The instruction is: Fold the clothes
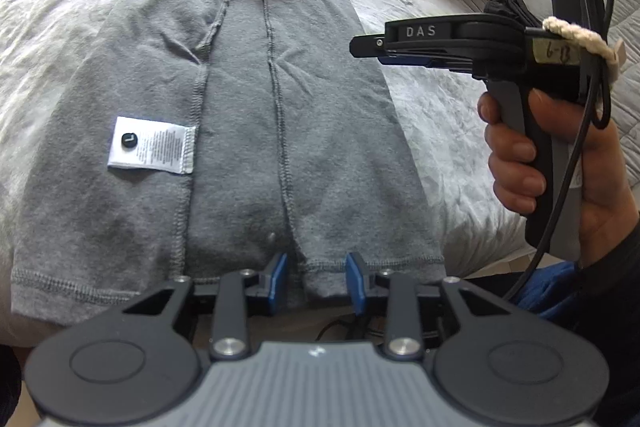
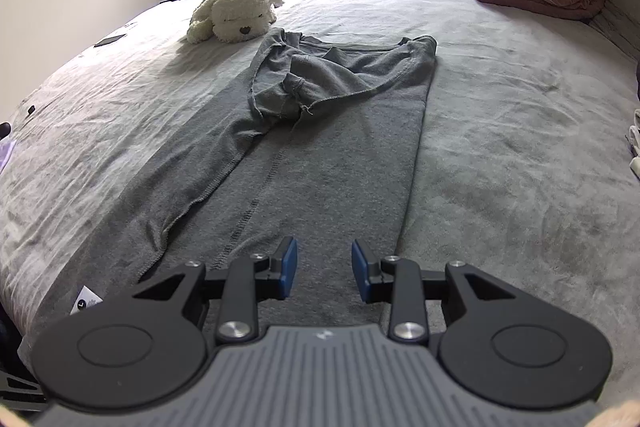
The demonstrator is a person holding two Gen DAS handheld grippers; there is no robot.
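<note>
Grey T-shirt (image 1: 248,131), inside out, sides folded inward, lies flat on bed (image 2: 520,147); left gripper (image 1: 316,281) at 6 o'clock, jaws apart astride hem; right gripper (image 2: 324,273) jaws apart, empty.

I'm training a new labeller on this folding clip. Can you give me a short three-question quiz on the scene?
1. True or false: the grey shirt lies inside out on the bed, its care label showing.
2. What lies beyond the shirt's collar end? A) plush dog B) book C) shoe
3. Are the left tongs clamped on the hem?

Key
1. True: seams and label show.
2. A.
3. No: the hem sits between the open pads, unpinched. The right tongs are open too, above the shirt.
</note>
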